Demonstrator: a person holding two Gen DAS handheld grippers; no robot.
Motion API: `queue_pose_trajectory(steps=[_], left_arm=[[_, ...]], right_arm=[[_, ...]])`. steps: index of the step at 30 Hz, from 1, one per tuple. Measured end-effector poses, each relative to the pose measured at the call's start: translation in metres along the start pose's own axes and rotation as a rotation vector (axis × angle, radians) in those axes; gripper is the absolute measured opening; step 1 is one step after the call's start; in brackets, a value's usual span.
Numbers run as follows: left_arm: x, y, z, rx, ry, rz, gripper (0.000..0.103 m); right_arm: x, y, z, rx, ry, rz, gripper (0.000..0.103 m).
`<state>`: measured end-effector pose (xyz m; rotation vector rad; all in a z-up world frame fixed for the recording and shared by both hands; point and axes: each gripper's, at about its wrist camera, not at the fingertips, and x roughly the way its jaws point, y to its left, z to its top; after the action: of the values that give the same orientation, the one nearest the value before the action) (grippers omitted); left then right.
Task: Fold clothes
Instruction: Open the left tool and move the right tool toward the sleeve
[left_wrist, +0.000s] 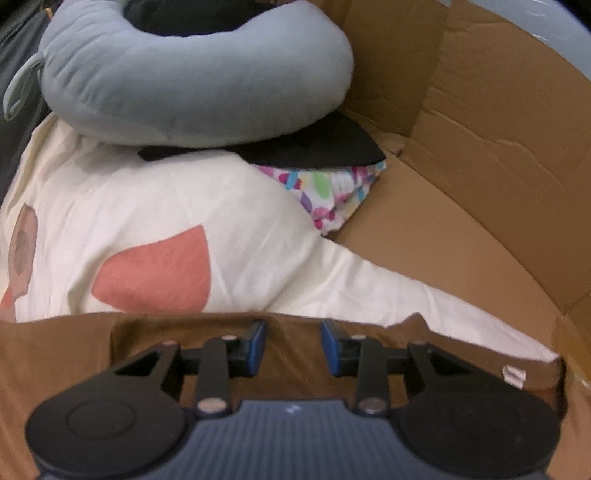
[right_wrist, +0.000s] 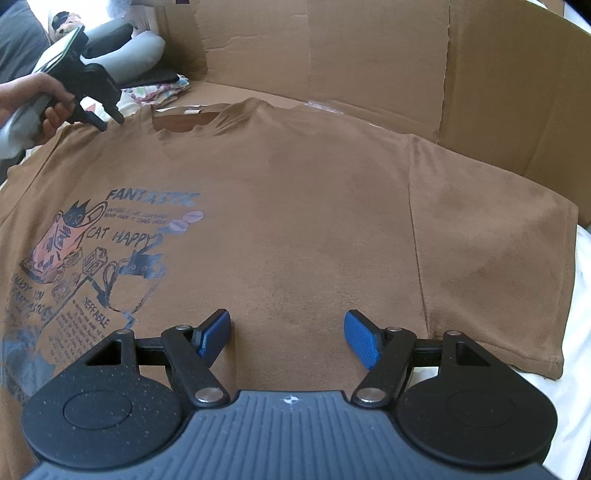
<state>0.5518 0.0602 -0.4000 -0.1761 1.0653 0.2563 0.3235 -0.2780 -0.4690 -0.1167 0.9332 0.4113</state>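
A brown T-shirt (right_wrist: 295, 206) with a cat print (right_wrist: 92, 258) lies spread flat, front up, collar (right_wrist: 184, 118) toward the cardboard wall. My right gripper (right_wrist: 288, 336) is open and empty, low over the shirt's lower middle, near the right sleeve (right_wrist: 491, 258). My left gripper (left_wrist: 293, 345) is open and empty over the shirt's shoulder edge (left_wrist: 288, 328). It also shows in the right wrist view (right_wrist: 110, 120), held by a hand at the shirt's left shoulder beside the collar.
A cardboard wall (right_wrist: 369, 55) stands behind and to the right. A grey neck pillow (left_wrist: 192, 70) rests on a black cloth (left_wrist: 314, 144), a colourful patterned cloth (left_wrist: 332, 192) and a white pillow with pink shapes (left_wrist: 166, 229). White bedding (right_wrist: 576, 350) lies on the right.
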Motion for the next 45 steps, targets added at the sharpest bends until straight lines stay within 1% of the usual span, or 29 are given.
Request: queue_pose_trajectory(steps=[3, 5, 6, 8, 11, 13, 15, 16, 19, 22, 25, 27, 31, 33, 35, 40, 43, 45], left_arm=[[-0.005, -0.004, 0.001, 0.040, -0.014, 0.024, 0.035], [-0.011, -0.002, 0.003, 0.043, -0.024, 0.018, 0.037], [-0.015, -0.001, 0.004, 0.041, -0.027, 0.011, 0.045], [-0.024, 0.005, 0.006, 0.037, -0.033, -0.001, 0.056], [-0.041, 0.018, 0.006, 0.060, -0.043, -0.015, 0.056], [-0.055, 0.030, 0.004, 0.097, -0.045, -0.018, 0.056], [-0.070, 0.046, 0.000, 0.148, -0.062, -0.001, 0.056], [-0.078, 0.058, -0.002, 0.158, -0.072, 0.014, 0.056], [-0.091, 0.094, -0.009, 0.106, -0.068, 0.032, 0.055], [-0.100, 0.125, -0.022, 0.068, -0.062, 0.044, 0.055], [-0.105, 0.152, -0.043, 0.035, -0.045, 0.056, 0.055], [-0.103, 0.166, -0.061, 0.007, -0.032, 0.068, 0.051], [-0.102, 0.182, -0.095, 0.019, -0.001, 0.088, 0.048], [-0.103, 0.191, -0.108, -0.004, 0.011, 0.081, 0.048], [-0.098, 0.197, -0.118, -0.018, 0.043, 0.094, 0.048], [-0.083, 0.208, -0.135, -0.036, 0.091, 0.202, 0.048], [-0.087, 0.215, -0.142, -0.068, 0.085, 0.210, 0.048], [-0.094, 0.218, -0.143, -0.080, 0.082, 0.208, 0.046]], right_arm=[[-0.001, -0.003, 0.000, 0.006, -0.003, -0.001, 0.074], [-0.003, -0.005, -0.001, 0.014, -0.005, -0.005, 0.074], [-0.004, -0.006, -0.001, 0.018, -0.006, -0.008, 0.074], [-0.008, -0.008, -0.003, 0.022, -0.006, -0.012, 0.074], [-0.015, -0.011, -0.007, 0.019, -0.006, -0.018, 0.074], [-0.020, -0.013, -0.010, 0.022, -0.008, -0.022, 0.074], [-0.024, -0.016, -0.013, 0.027, -0.009, -0.028, 0.074], [-0.026, -0.018, -0.016, 0.026, -0.008, -0.030, 0.074], [-0.027, -0.020, -0.024, 0.005, 0.008, -0.043, 0.074], [-0.031, -0.023, -0.032, -0.015, 0.011, -0.052, 0.074], [-0.034, -0.028, -0.038, -0.006, 0.023, -0.062, 0.074], [-0.037, -0.032, -0.042, 0.001, 0.027, -0.071, 0.074], [-0.041, -0.037, -0.046, 0.014, 0.037, -0.081, 0.074], [-0.043, -0.039, -0.049, 0.023, 0.042, -0.083, 0.074], [-0.044, -0.041, -0.052, 0.037, 0.048, -0.083, 0.075], [-0.051, -0.046, -0.058, 0.059, 0.054, -0.089, 0.075], [-0.057, -0.054, -0.061, 0.087, 0.057, -0.103, 0.074], [-0.062, -0.060, -0.062, 0.107, 0.060, -0.109, 0.074]])
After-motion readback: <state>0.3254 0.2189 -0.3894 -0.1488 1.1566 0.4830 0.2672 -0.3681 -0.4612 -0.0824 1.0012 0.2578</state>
